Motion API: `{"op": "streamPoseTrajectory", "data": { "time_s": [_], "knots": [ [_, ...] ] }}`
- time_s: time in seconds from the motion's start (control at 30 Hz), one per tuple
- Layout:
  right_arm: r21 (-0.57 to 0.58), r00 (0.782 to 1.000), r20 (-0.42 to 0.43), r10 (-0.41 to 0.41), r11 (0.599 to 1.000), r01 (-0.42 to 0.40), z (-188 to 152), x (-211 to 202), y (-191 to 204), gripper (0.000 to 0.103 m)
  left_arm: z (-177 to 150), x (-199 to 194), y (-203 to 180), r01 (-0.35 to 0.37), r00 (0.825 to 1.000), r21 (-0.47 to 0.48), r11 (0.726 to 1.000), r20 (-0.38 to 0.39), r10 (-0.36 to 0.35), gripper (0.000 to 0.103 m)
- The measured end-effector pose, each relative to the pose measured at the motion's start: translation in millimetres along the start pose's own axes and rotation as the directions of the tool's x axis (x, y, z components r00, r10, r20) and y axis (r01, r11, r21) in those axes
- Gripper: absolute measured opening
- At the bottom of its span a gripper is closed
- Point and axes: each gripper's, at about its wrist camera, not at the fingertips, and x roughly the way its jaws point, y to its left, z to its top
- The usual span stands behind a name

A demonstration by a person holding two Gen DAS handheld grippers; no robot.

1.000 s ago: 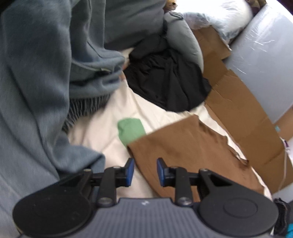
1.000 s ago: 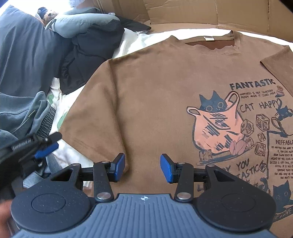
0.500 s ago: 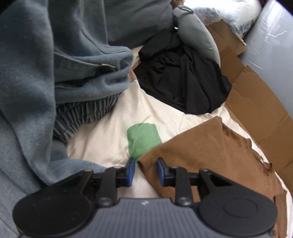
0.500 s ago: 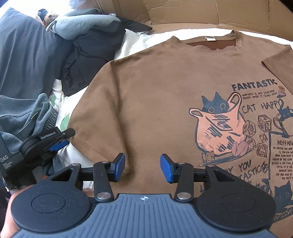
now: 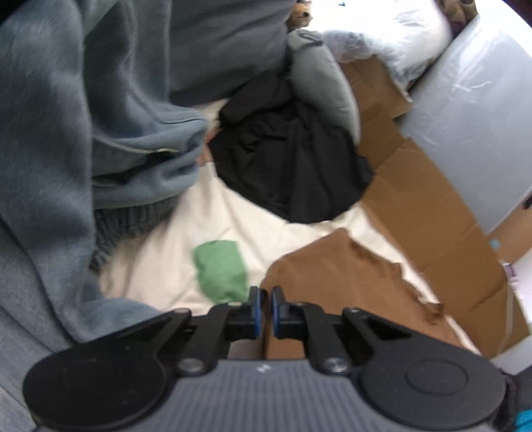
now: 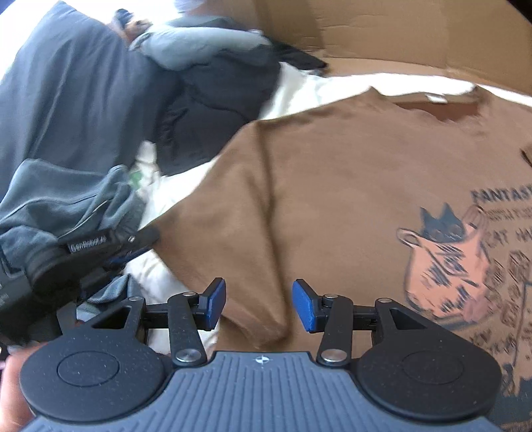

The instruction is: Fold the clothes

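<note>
A brown T-shirt (image 6: 349, 186) with a cat print lies spread flat on a cream bedsheet (image 5: 212, 212), collar toward a cardboard wall (image 6: 382, 30). The left hand-held gripper (image 5: 265, 310) has its blue pads nearly pressed together, pinching the edge of the shirt's sleeve (image 5: 332, 275); the same gripper (image 6: 129, 247) shows at the sleeve's corner in the right wrist view. The right hand-held gripper (image 6: 259, 304) is spread wide, hovering low over the shirt's side; contact cannot be told. Only the left wrist view shows a green cloth (image 5: 221, 269) just beside the sleeve and a white pillow (image 5: 382, 30). Only the right wrist view shows the print (image 6: 465, 259). Both show a black garment (image 5: 289, 159) and grey-blue clothes (image 5: 83, 116) piled nearby
</note>
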Motion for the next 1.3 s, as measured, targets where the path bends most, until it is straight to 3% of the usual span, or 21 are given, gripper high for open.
{"op": "streamPoseTrajectory", "data": {
  "time_s": [0.13,0.27,0.4,0.7,0.77,0.83,0.87,1.07,1.2,1.3],
  "knots": [
    [-0.083,0.999,0.014,0.043,0.996,-0.041,6,4,22,0.06,6,-6,-14,0.11,0.993,0.001,0.994,-0.036,-0.11,0.006],
    [-0.175,0.996,0.025,0.088,0.981,-0.082,14,13,43,0.061,12,-9,-26,0.229,0.971,-0.012,0.973,-0.061,-0.23,0.006],
    [-0.222,0.995,0.05,0.09,0.972,-0.077,25,23,52,0.061,12,-5,-34,0.267,0.96,-0.033,0.963,-0.083,-0.269,0.006],
    [-0.297,0.99,0.13,0.055,0.955,-0.014,35,37,53,0.06,16,2,-43,0.286,0.951,-0.039,0.957,-0.115,-0.289,0.006],
    [-0.313,0.99,0.128,0.066,0.949,-0.023,37,40,55,0.053,17,3,-46,0.295,0.947,-0.034,0.955,-0.121,-0.297,0.006],
    [-0.335,0.989,0.124,0.08,0.941,-0.034,38,42,55,0.012,16,5,-50,0.304,0.943,-0.034,0.952,-0.135,-0.306,0.006],
    [-0.352,0.99,0.117,0.075,0.936,-0.029,40,43,55,0.006,17,6,-53,0.302,0.942,-0.027,0.953,-0.143,-0.303,0.006],
    [-0.448,0.993,0.044,0.112,0.891,-0.081,55,43,49,0.003,30,7,-71,0.269,0.952,0.058,0.961,-0.164,-0.257,0.011],
    [-0.546,0.98,-0.015,0.198,0.82,-0.174,63,34,47,0.003,41,13,-81,0.228,0.961,0.096,0.969,-0.184,-0.207,0.016],
    [-0.557,0.972,-0.027,0.234,0.804,-0.209,66,28,39,0.002,57,22,-94,0.191,0.964,0.175,0.966,-0.217,-0.152,0.023]
  ]
}}
